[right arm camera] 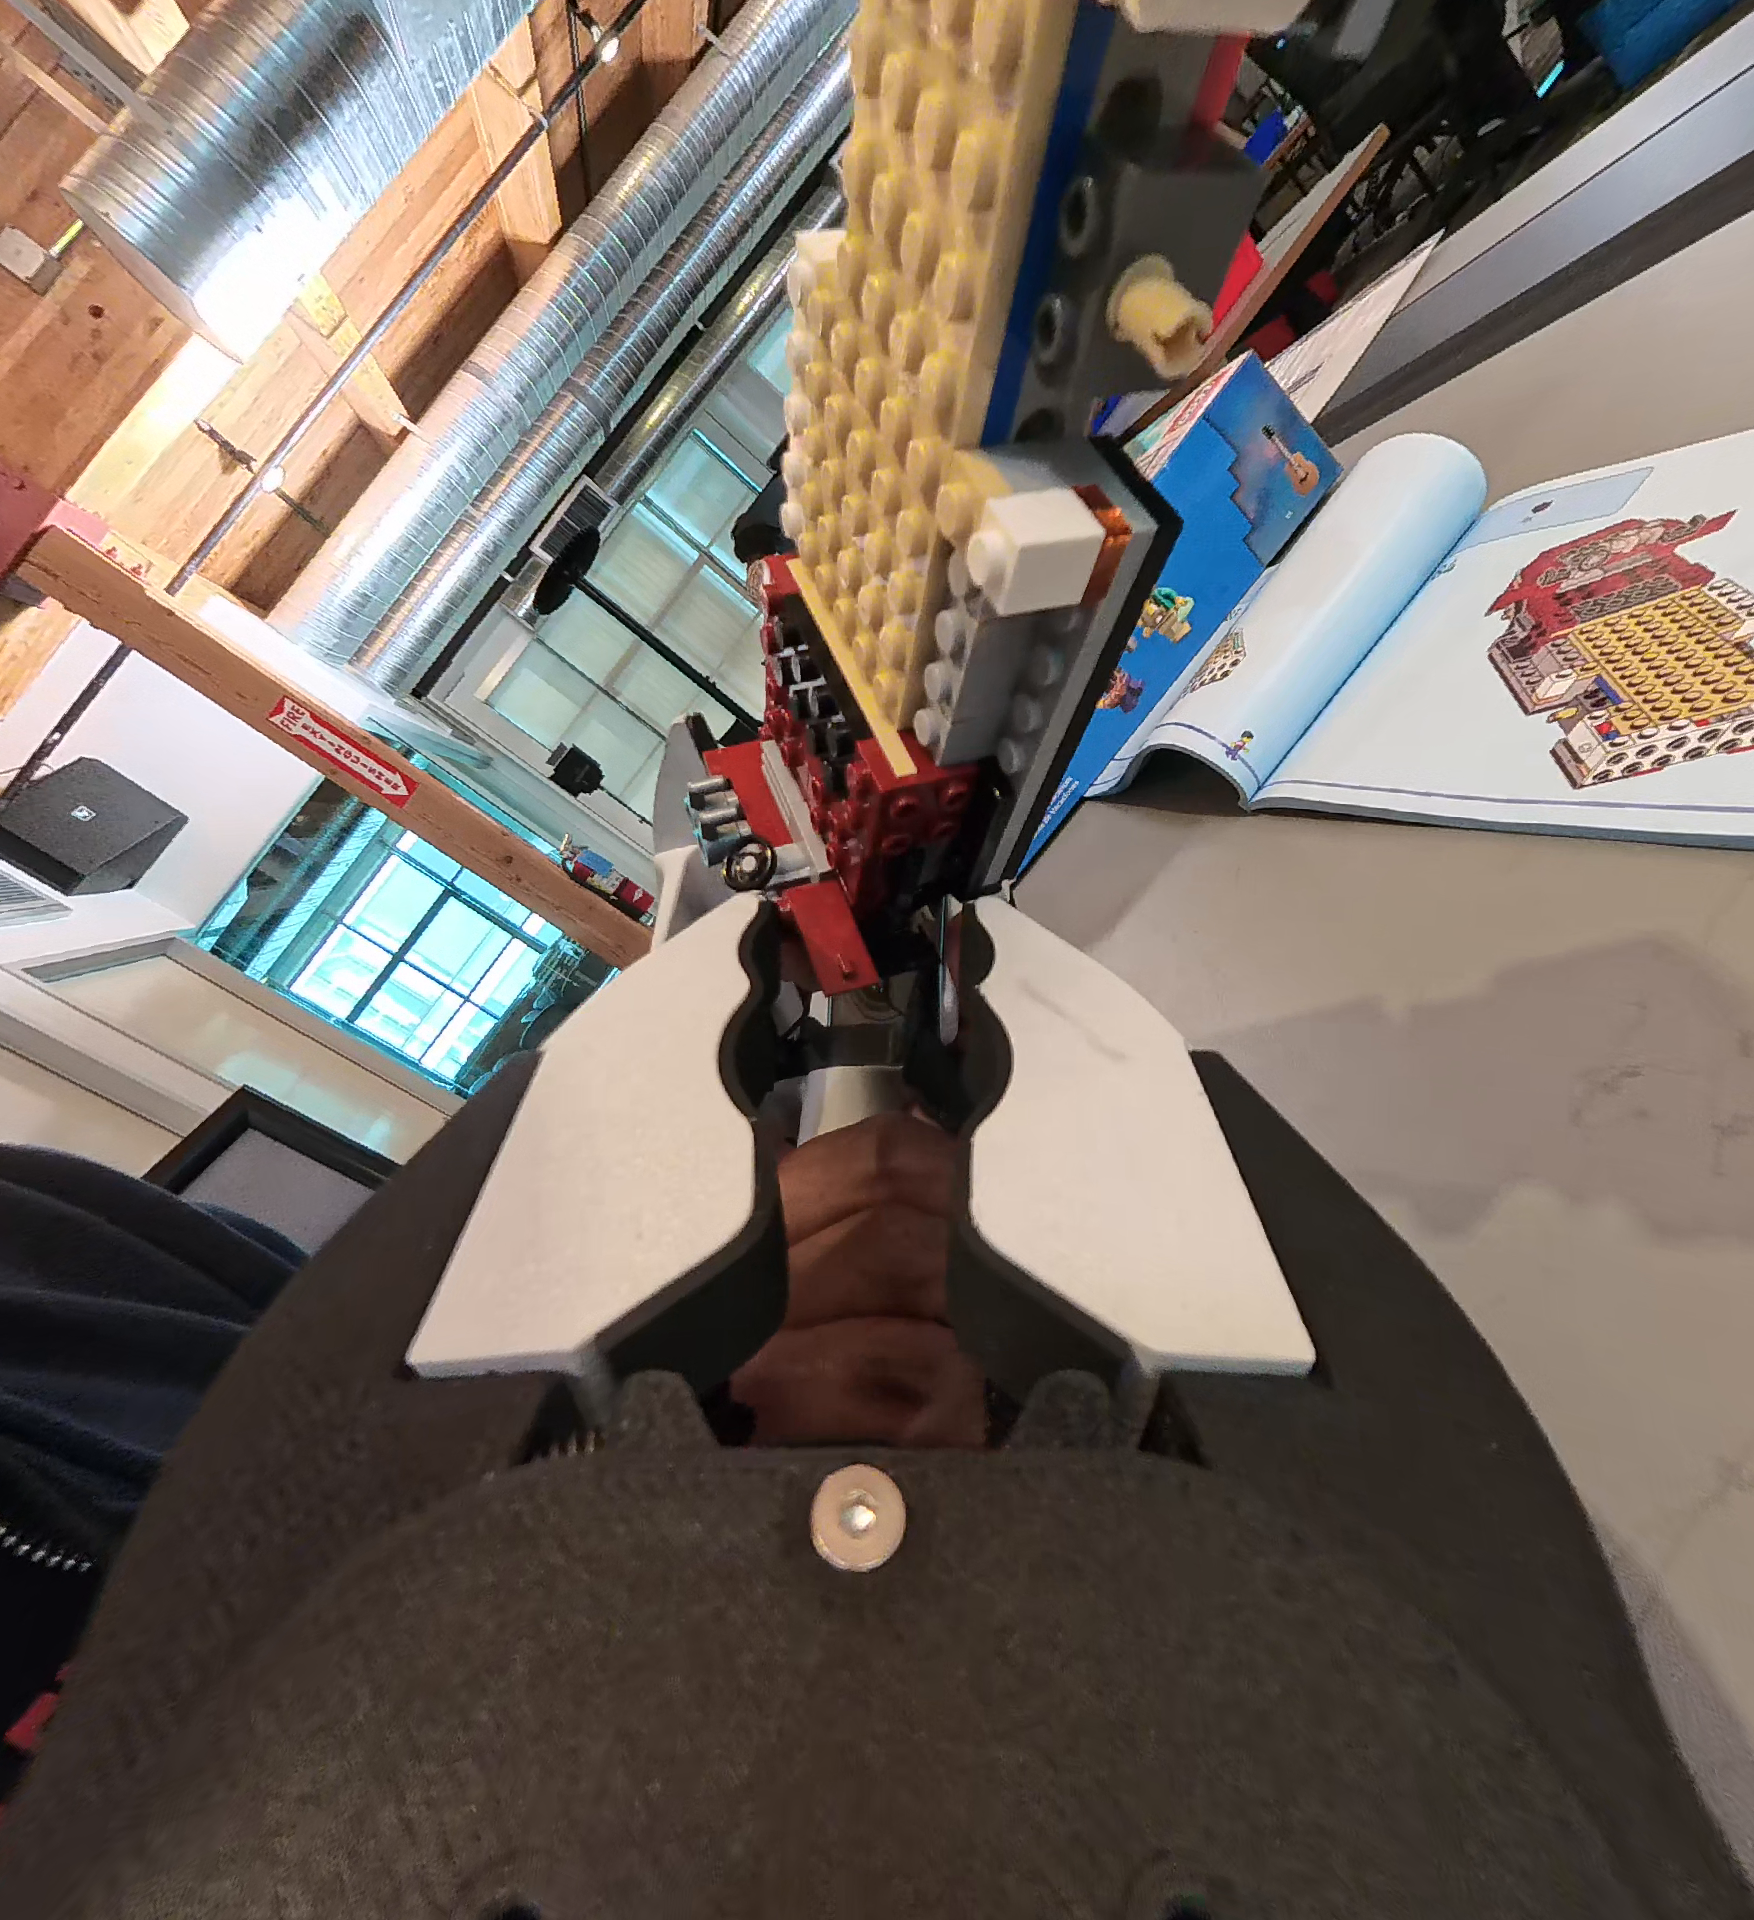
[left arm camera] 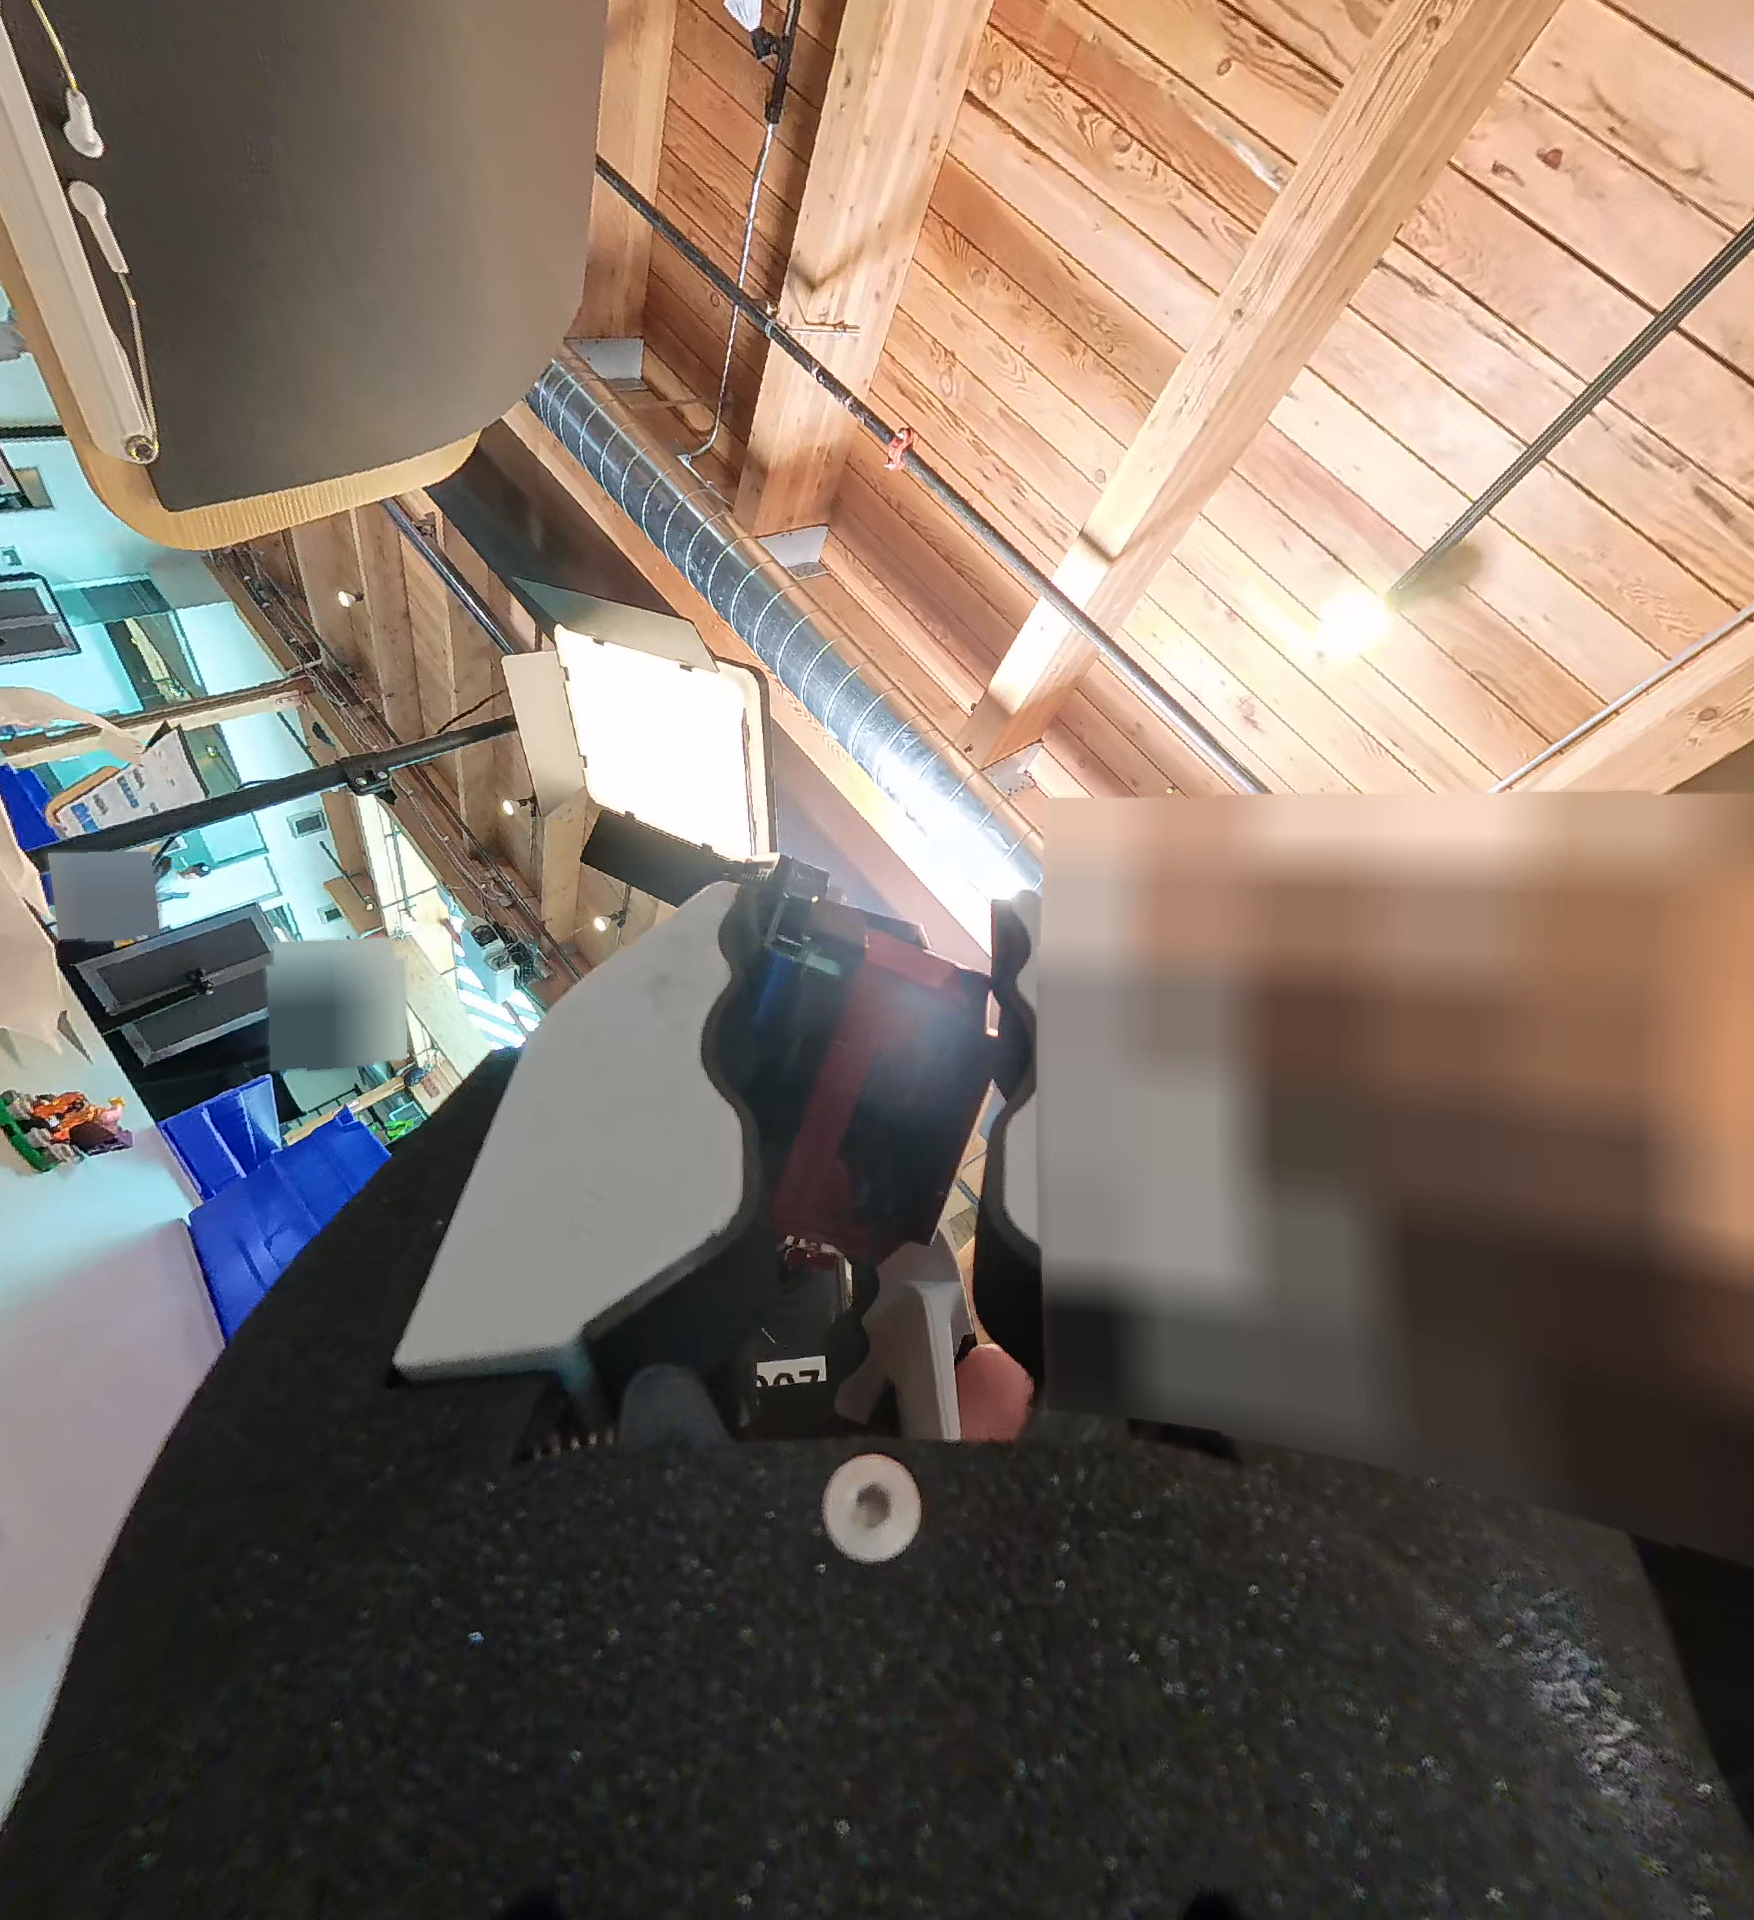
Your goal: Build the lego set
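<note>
Right gripper (right arm camera: 868,914) clamped on brick model (right arm camera: 914,582), left gripper (left arm camera: 873,935) gripping it too

Left gripper (left arm camera: 878,914): pale grey fingers with wavy black inner pads, black speckled foam body, one white washer with centre screw (left arm camera: 871,1507). Right gripper (right arm camera: 868,904): identical build, silver screw (right arm camera: 857,1517). Dark navy sleeve (right arm camera: 52,1351) at near left, zip visible.

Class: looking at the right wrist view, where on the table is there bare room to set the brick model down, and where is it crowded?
Bare: the grey table nearer than the open instruction booklet. Crowded: farther along, where the booklet and blue box lie side by side.
</note>
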`<action>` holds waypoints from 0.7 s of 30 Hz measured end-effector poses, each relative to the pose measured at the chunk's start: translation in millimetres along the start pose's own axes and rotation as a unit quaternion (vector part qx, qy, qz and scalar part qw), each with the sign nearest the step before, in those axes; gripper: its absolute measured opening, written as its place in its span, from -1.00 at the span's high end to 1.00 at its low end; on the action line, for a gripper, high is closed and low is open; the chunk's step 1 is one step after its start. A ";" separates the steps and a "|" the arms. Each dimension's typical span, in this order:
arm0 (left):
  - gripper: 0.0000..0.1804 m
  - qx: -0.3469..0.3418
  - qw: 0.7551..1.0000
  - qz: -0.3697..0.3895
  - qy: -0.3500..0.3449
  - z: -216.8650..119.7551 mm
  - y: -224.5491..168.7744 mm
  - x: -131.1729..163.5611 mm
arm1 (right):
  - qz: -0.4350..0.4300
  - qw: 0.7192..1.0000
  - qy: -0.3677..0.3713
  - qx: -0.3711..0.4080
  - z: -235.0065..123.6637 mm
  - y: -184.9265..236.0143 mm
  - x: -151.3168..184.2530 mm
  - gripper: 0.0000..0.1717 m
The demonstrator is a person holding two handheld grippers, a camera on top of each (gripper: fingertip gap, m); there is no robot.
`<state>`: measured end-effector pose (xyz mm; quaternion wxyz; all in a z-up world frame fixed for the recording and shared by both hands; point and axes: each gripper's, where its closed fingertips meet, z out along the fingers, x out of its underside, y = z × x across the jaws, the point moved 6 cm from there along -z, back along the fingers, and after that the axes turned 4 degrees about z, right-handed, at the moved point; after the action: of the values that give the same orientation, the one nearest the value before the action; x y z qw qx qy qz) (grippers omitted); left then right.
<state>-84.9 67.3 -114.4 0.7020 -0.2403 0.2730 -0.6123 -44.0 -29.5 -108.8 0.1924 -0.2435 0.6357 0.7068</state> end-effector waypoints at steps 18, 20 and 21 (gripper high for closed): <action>0.52 -0.037 0.999 0.010 -0.007 0.7 7.5 -3.2 | -0.033 0.999 -0.008 0.030 -3.5 -7.7 1.4 0.61; 0.53 -0.068 0.997 0.002 -0.022 -2.5 14.9 -6.0 | -0.085 0.995 -0.008 0.052 -6.3 -12.8 3.3 0.57; 0.53 -0.087 0.996 0.007 -0.023 -4.1 17.8 -7.1 | -0.115 0.991 -0.011 0.065 -7.9 -14.4 3.6 0.57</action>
<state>-75.5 76.6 -128.7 0.6890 -0.3129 0.3105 -0.5753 -37.7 -35.7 -123.1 0.2952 -0.2940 0.6455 0.6401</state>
